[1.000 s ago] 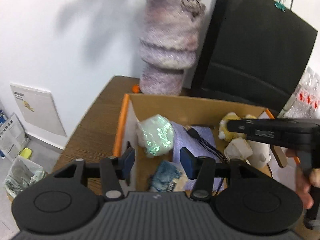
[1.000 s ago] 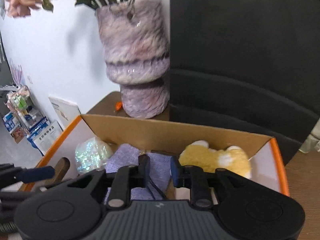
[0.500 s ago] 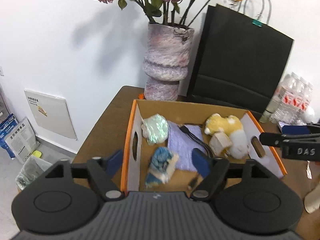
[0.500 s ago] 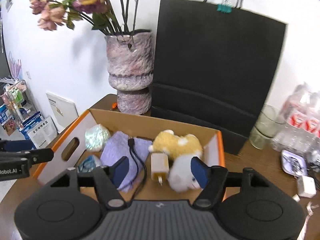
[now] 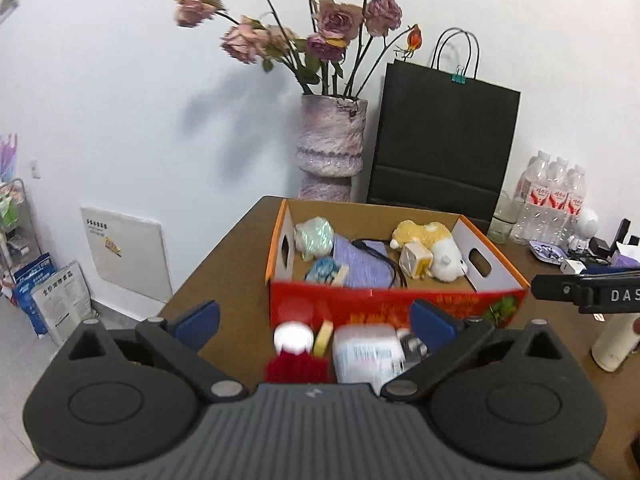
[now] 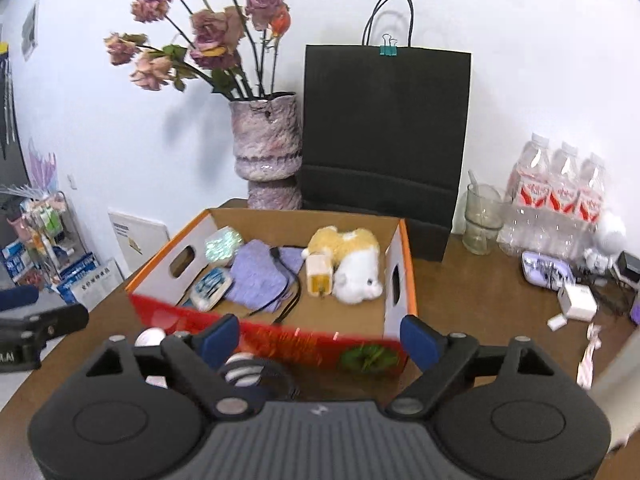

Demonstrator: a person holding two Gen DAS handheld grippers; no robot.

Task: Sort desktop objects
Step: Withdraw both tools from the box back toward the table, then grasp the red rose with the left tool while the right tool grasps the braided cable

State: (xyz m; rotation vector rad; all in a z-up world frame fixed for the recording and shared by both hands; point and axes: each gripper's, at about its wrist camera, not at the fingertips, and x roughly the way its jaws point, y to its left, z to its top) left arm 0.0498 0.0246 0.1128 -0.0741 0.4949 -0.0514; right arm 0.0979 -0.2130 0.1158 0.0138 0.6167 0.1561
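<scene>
An open cardboard box (image 5: 392, 304) (image 6: 280, 336) with orange rims and a red front stands on the brown desk. In it lie a yellow-and-white plush toy (image 5: 430, 242) (image 6: 352, 258), a white charger (image 5: 416, 260) (image 6: 319, 274), a purple cloth (image 5: 360, 264) (image 6: 260, 274) with a black cable (image 6: 290, 284), an iridescent pouch (image 5: 315, 236) (image 6: 222, 245) and a blue packet (image 5: 326, 272) (image 6: 210, 289). Blurred small items lie before the box: a white round thing (image 5: 293, 340), a red brush (image 5: 298, 368), a white pack (image 5: 368, 354). My left gripper (image 5: 314, 322) and right gripper (image 6: 320, 338) are open and empty, in front of the box.
A purple vase of dried roses (image 5: 330, 148) (image 6: 268, 152) and a black paper bag (image 5: 444, 140) (image 6: 384, 132) stand behind the box. A glass (image 6: 482, 218), water bottles (image 6: 560, 208), a white adapter (image 6: 578, 302) and clutter sit at the right. The desk's left edge drops to the floor.
Both grippers have drawn back and up out of the box and opened wide. The charger and cable and the blue packet now lie in the box.
</scene>
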